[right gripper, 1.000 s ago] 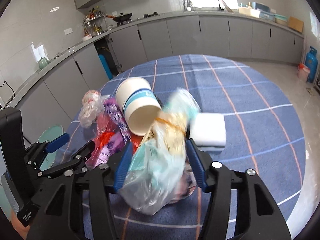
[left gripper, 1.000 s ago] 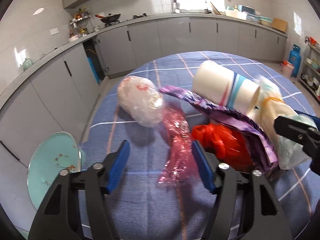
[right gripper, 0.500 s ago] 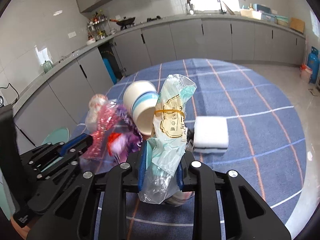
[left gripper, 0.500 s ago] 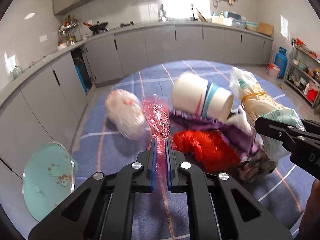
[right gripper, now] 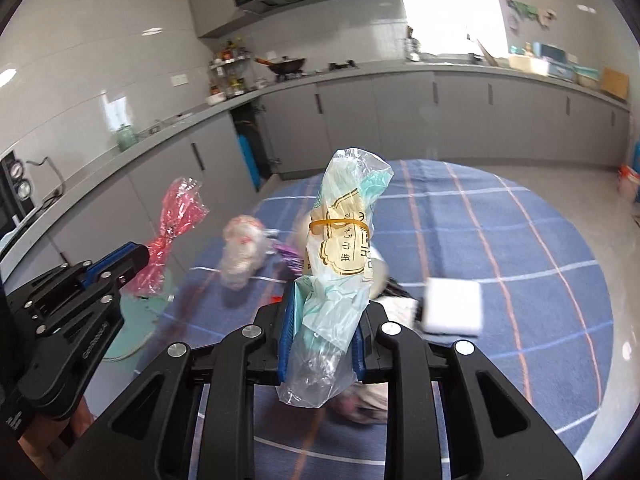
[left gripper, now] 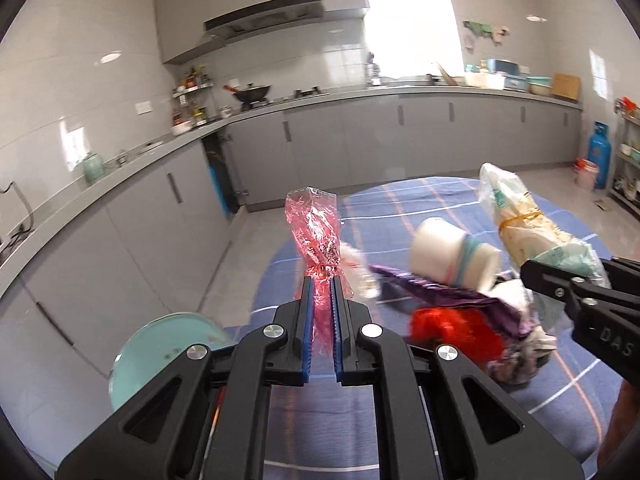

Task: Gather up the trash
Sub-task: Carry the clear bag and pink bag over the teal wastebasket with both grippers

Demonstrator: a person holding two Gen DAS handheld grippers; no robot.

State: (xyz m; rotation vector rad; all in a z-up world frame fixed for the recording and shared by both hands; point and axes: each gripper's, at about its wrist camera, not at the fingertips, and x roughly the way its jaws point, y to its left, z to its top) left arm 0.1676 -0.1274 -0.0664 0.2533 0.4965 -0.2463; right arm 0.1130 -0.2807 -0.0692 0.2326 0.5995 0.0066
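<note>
We hold our left gripper (left gripper: 320, 280) clamped on a pink cellophane wrapper (left gripper: 314, 232), lifted off the blue checked tablecloth (left gripper: 420, 200). Our right gripper (right gripper: 324, 300) pinches a banded clear plastic bag (right gripper: 344, 240). At three o'clock of the wrapper lie a paper cup (left gripper: 452, 256) and red plastic (left gripper: 452, 330).

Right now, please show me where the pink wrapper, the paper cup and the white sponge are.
pink wrapper (left gripper: 314, 236): left wrist view, on its crinkled middle above the pads.
paper cup (left gripper: 448, 254): left wrist view, on its white side wall.
white sponge (right gripper: 452, 306): right wrist view, on its top face.
</note>
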